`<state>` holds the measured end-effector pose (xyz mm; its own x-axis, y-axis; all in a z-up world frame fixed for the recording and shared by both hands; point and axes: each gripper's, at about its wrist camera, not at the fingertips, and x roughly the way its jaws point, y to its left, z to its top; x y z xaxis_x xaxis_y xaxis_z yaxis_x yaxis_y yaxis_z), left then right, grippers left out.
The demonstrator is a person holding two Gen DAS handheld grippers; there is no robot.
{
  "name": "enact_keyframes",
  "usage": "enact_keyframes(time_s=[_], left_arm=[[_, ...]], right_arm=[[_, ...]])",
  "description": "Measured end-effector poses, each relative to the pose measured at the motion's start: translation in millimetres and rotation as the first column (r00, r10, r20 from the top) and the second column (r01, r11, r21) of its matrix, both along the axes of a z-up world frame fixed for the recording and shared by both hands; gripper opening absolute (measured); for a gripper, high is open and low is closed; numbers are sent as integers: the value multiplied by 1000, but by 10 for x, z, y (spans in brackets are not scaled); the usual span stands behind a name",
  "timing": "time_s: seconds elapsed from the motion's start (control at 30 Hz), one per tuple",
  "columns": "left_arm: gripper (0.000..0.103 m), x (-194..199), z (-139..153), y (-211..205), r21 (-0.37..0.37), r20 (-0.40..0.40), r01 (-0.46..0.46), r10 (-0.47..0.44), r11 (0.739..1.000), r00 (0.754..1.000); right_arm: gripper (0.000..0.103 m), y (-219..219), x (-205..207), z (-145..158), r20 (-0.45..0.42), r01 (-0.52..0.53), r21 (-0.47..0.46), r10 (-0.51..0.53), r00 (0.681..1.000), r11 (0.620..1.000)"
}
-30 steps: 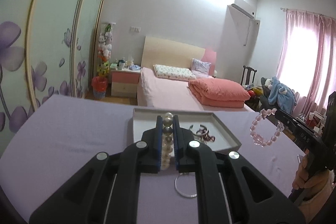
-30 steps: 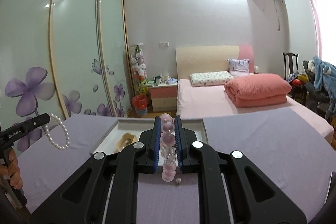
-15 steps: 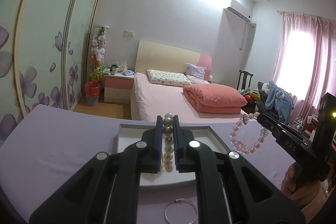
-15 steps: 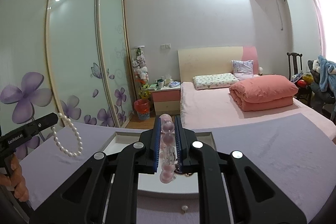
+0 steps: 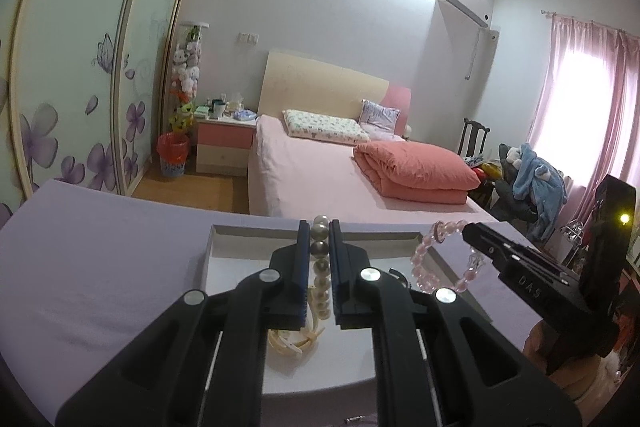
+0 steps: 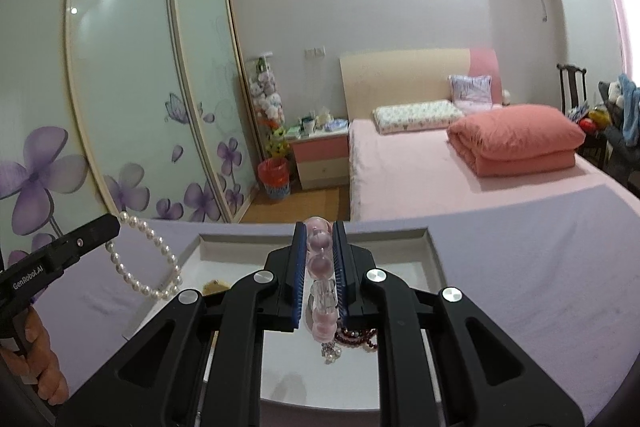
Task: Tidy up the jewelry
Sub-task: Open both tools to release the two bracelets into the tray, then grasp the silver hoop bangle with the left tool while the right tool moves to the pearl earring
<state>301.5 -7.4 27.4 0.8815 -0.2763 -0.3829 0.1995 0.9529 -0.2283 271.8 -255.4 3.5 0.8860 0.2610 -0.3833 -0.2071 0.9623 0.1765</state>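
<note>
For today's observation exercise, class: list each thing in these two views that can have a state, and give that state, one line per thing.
left claw: shut on the pearl bracelet.
pearl bracelet: held, hanging above the tray.
right claw: shut on the pink bead bracelet.
pink bead bracelet: held, hanging over the tray.
tray: open, lying flat on the purple cloth.
dark red bead bracelet: lying in the tray.
cream hair clip: lying in the tray.

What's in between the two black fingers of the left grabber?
In the left wrist view, a white pearl bracelet hangs clamped between the left gripper fingers, above the tray. The right wrist view shows its loop dangling.
</note>
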Motion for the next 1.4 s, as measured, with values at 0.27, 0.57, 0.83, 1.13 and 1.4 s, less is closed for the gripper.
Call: enact_keyframes(time_s=[0.27,0.57,0.83,1.13,1.4], left_arm=[[10,153,-187,-57,12,-39,9,-8,1000,999],[10,383,-376,-76,29,-88,9,-6,1000,996],[21,515,-527,-56,39,-120,-8,13,999,993],[21,507,-549,40,19,-122,-25,27,1000,992],[21,475,-537,10,24,-121,-27,30,999,992]], right_arm=[[31,-23,19,-54,-22,2,13,-2,1000,1000],[31,6,83,-66,-34,-14,7,15,999,1000],[32,-25,130,-84,-43,-17,7,17,999,1000],[32,-7,152,-90,-47,-17,-1,17,999,1000],[32,-15,160,-89,-43,-14,0,14,999,1000]])
